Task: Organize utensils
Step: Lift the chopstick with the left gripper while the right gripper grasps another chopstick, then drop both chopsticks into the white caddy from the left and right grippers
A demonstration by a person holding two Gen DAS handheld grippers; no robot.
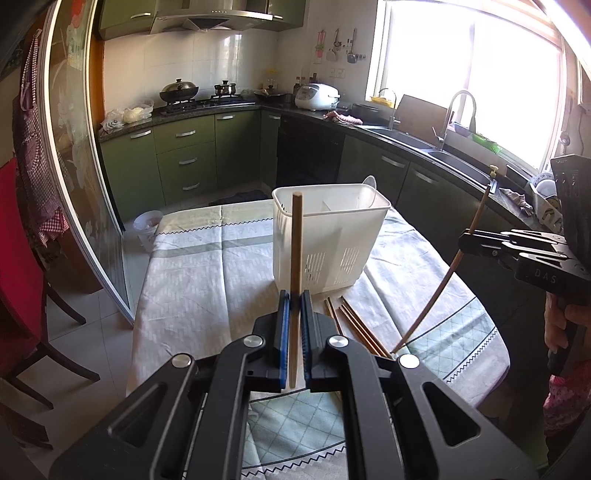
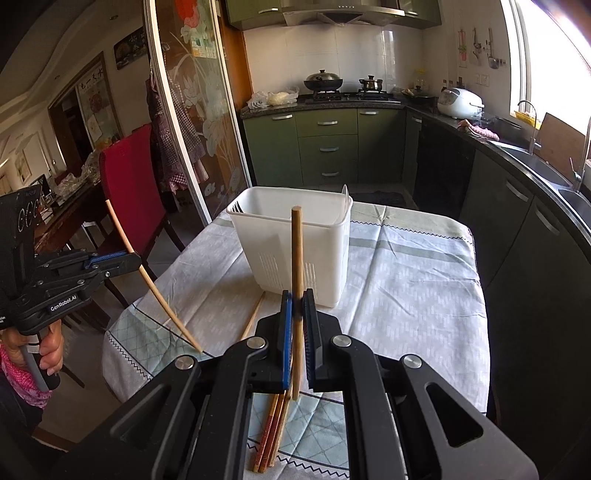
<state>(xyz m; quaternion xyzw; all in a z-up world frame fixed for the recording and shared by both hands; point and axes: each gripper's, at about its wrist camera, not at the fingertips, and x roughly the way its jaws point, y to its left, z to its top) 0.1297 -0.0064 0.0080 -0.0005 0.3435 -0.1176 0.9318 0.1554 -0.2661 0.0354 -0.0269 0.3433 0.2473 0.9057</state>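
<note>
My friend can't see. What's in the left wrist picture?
The left tongs are shut on one upright wooden chopstick before a white utensil holder. More chopsticks lie on the tablecloth; the right tongs hold another.

The stove [image 1: 207, 101] is the landmark: two lidded pots sit on it, with a steel range hood [image 1: 210, 18] above and white wall tiles [image 1: 177, 59] behind. Green drawers and cabinets [image 1: 184, 155] run below it. To its right stands a white rice cooker [image 1: 317, 96]; further right along the dark counter [image 1: 399, 134] is a sink with a tall curved tap [image 1: 452, 118], under a window [image 1: 472, 81] pouring in hard daylight. Left of the stove, a sliding glass door [image 2: 195, 110] painted with lotus flowers stands by a red-backed chair [image 2: 127, 177]. The floor [image 1: 88, 339] is pale tile.
</note>
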